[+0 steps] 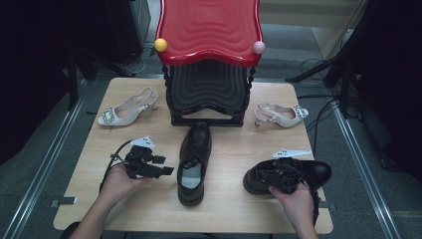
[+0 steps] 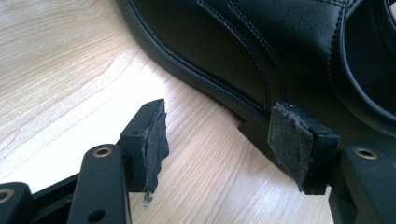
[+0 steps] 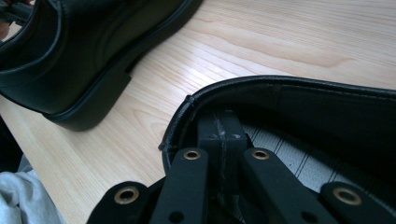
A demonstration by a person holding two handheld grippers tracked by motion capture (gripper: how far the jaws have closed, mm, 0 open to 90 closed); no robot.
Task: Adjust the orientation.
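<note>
We count four shoes on the tabletop (image 1: pixel 149 209): two black leather dress shoes and two pale slingback heels. One black shoe (image 1: pixel 195 162) lies in the middle, toe pointing away from us toward the rack; the other black shoe (image 1: pixel 288 175) lies crosswise near the right front edge. One heel (image 1: pixel 127 108) sits at the far left, the other heel (image 1: pixel 281 114) at the far right, each with a sparkling buckle on the toe. Between them stands one two-tier shoe rack (image 1: pixel 209 59), its upper shelf glossy red, its lower one black, both wavy and ribbed, with a yellow ball (image 1: pixel 160 45) and a pink ball (image 1: pixel 259 47) on the front corners.

The tabletop is light wood with visible grain, squarish with rounded corners. Around it we see grey floor, metal rails on both sides, cables and dark equipment stands.

The black shoes are smooth leather with stitched seams and low block heels; the right one has a striped pale lining.

Our left tool (image 2: pixel 219 140) stands wide open with nothing between its worn, padded jaws, just beside the middle shoe's heel, not touching it. Our right tool (image 3: pixel 224 133) has its jaws shut together, reaching down inside the right shoe's opening at the heel collar; we cannot tell whether it pinches the leather.
</note>
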